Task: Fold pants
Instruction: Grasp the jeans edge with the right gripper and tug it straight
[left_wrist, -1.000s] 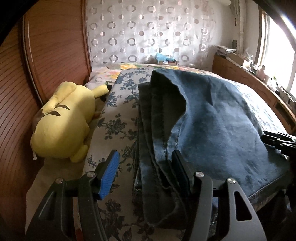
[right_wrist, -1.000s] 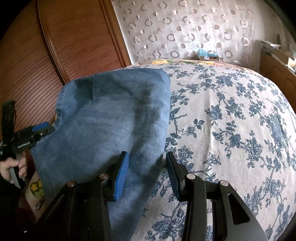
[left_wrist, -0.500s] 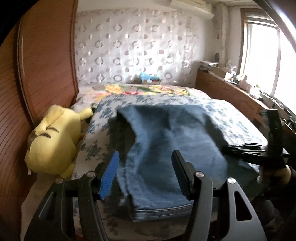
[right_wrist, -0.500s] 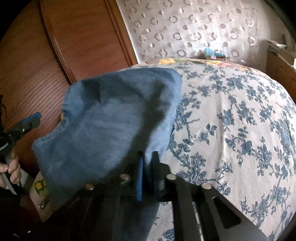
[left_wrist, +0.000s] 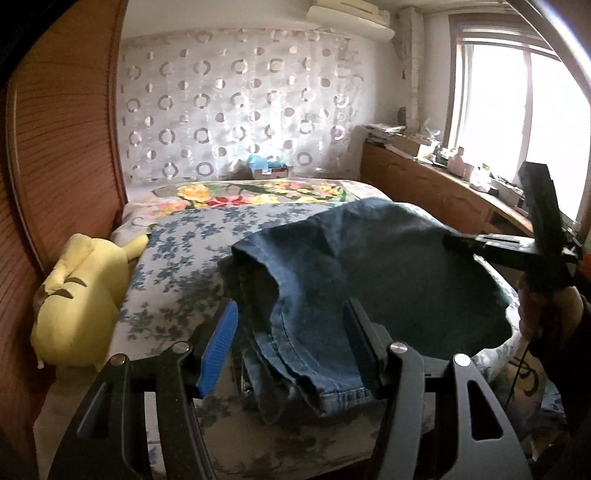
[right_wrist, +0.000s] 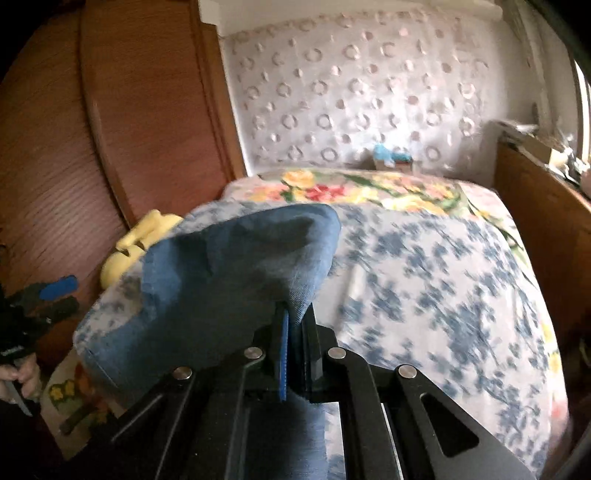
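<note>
We hold two tools over a bed (left_wrist: 177, 258) with a blue flowered cover. Our right tool (right_wrist: 295, 354) is clamped shut on an edge of the blue jeans (right_wrist: 236, 273), lifting that side off the bed so the cloth drapes down toward the camera. Our left tool (left_wrist: 291, 347) is tilted downward with its jaws wide apart, straddling the folded hem end of the jeans (left_wrist: 369, 288) without pressing it. A yellow plush toy (left_wrist: 77, 302) lies beside the wooden wall.
</note>
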